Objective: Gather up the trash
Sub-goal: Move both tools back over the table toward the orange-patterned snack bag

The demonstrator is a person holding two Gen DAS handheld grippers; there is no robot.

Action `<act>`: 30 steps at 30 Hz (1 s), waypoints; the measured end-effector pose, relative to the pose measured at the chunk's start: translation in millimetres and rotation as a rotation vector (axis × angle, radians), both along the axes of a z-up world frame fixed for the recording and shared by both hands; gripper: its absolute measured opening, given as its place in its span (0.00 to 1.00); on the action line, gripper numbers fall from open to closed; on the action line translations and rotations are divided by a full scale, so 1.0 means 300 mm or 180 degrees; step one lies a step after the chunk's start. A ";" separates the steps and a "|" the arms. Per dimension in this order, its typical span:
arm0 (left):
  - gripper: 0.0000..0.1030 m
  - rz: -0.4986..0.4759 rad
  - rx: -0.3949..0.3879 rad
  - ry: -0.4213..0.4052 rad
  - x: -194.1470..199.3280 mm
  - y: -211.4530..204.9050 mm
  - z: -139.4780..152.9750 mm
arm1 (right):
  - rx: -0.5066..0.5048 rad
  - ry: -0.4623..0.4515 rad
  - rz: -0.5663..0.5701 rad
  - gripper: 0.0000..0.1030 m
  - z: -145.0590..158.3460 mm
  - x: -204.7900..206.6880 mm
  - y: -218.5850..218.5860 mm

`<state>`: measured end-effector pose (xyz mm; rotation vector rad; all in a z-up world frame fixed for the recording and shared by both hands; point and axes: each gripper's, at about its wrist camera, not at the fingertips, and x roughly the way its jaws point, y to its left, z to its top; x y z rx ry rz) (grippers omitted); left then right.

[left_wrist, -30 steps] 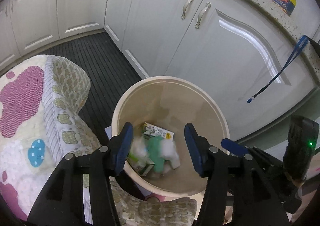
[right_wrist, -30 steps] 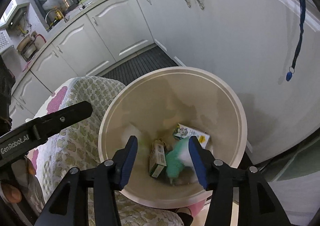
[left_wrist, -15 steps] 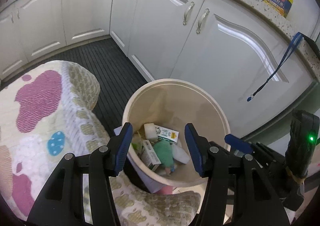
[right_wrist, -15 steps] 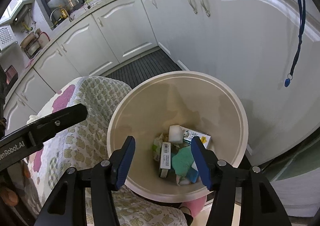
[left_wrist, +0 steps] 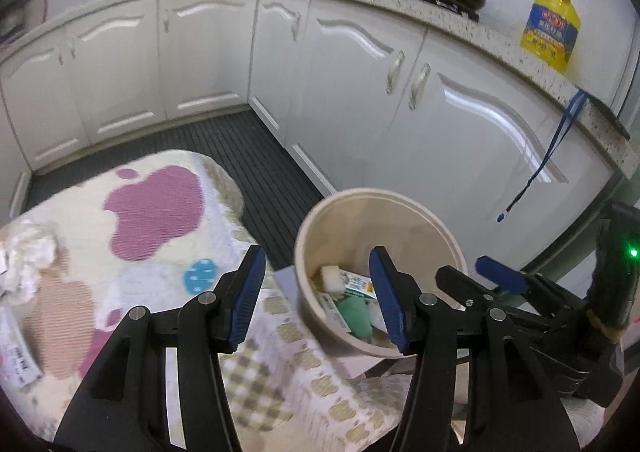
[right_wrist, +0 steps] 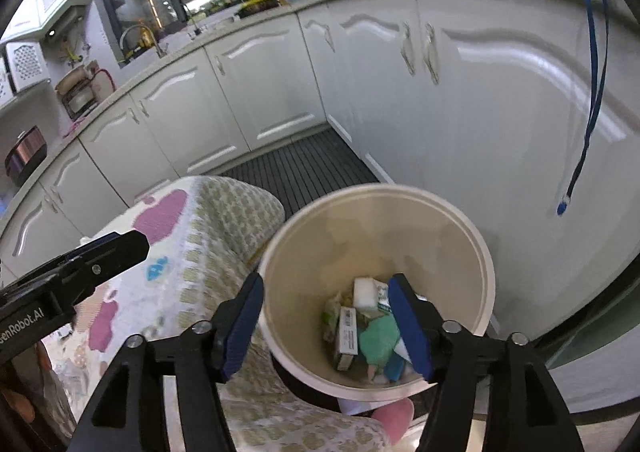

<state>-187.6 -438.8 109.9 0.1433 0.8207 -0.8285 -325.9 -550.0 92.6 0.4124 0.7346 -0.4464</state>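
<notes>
A cream round bin stands on the floor beside a cloth-covered table. In it lie a white sponge, a small printed carton and a green crumpled piece. My left gripper hangs open and empty above the table's corner and the bin's near rim. The right wrist view looks down into the bin at the sponge, a small box and the green piece. My right gripper is above the bin, its jaws opening with nothing between them.
On the table's left edge lie crumpled white paper and a flat packet. White cabinets and a dark slatted floor mat lie beyond the bin. A blue lanyard hangs off the counter by a yellow oil bottle.
Both grippers have risen and drawn back from the bin, so it looks smaller and more of the kitchen shows. The trash inside has come to rest. The right jaws stand wider.
</notes>
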 end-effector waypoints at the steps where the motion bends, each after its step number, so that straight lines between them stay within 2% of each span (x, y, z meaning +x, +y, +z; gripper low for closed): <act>1: 0.51 0.0020 -0.0014 -0.0008 -0.002 0.018 0.006 | -0.0039 -0.0024 0.0009 0.65 0.014 0.002 0.019; 9: 0.51 0.0239 -0.0033 -0.0123 -0.014 0.205 0.057 | -0.0185 -0.0176 0.0175 0.66 0.098 0.042 0.171; 19: 0.51 0.0566 -0.0017 -0.0360 -0.018 0.464 0.113 | -0.0315 -0.0288 0.0561 0.69 0.162 0.140 0.411; 30: 0.51 0.0914 -0.0010 -0.0483 0.011 0.698 0.126 | -0.0449 -0.0272 0.0935 0.71 0.172 0.250 0.630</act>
